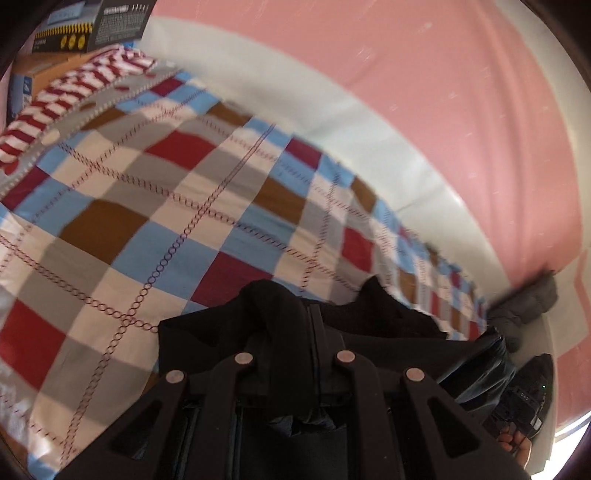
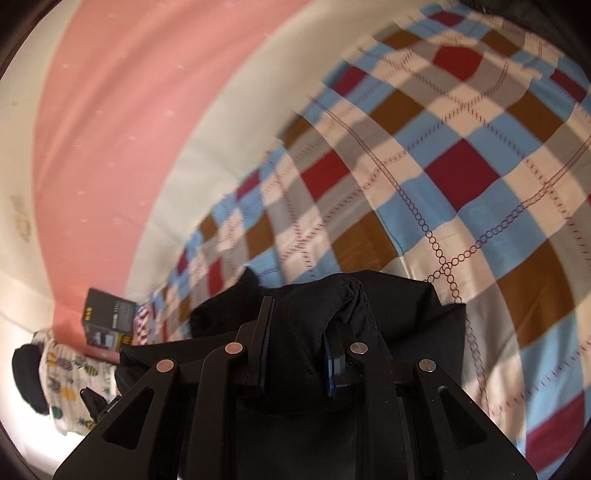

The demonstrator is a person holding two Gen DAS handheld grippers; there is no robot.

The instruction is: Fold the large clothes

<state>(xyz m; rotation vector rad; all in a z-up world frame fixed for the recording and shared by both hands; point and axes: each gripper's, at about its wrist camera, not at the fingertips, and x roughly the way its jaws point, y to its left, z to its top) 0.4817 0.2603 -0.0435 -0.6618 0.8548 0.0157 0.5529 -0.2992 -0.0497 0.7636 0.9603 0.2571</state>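
A large black garment (image 1: pixel 369 343) hangs bunched over a checked bedsheet (image 1: pixel 221 206). My left gripper (image 1: pixel 291 332) is shut on a fold of it, and the cloth drapes over the fingers and hides most of them. In the right wrist view the same black garment (image 2: pixel 406 314) is pinched between the blue-padded fingers (image 2: pixel 264 332) of my right gripper (image 2: pixel 303 339), which is shut on a thick wad of it. The garment spans from one gripper to the other, just above the checked bedsheet (image 2: pixel 461 166).
A red-and-white striped cloth (image 1: pixel 74 85) and boxes (image 1: pixel 88 29) lie at the bed's far corner. A grey cloth (image 1: pixel 524 306) sits by the pink wall (image 1: pixel 406 74). A person's hand (image 1: pixel 513 441) shows at lower right. A black box (image 2: pixel 109 321) and pineapple-print cloth (image 2: pixel 70 380) are at left.
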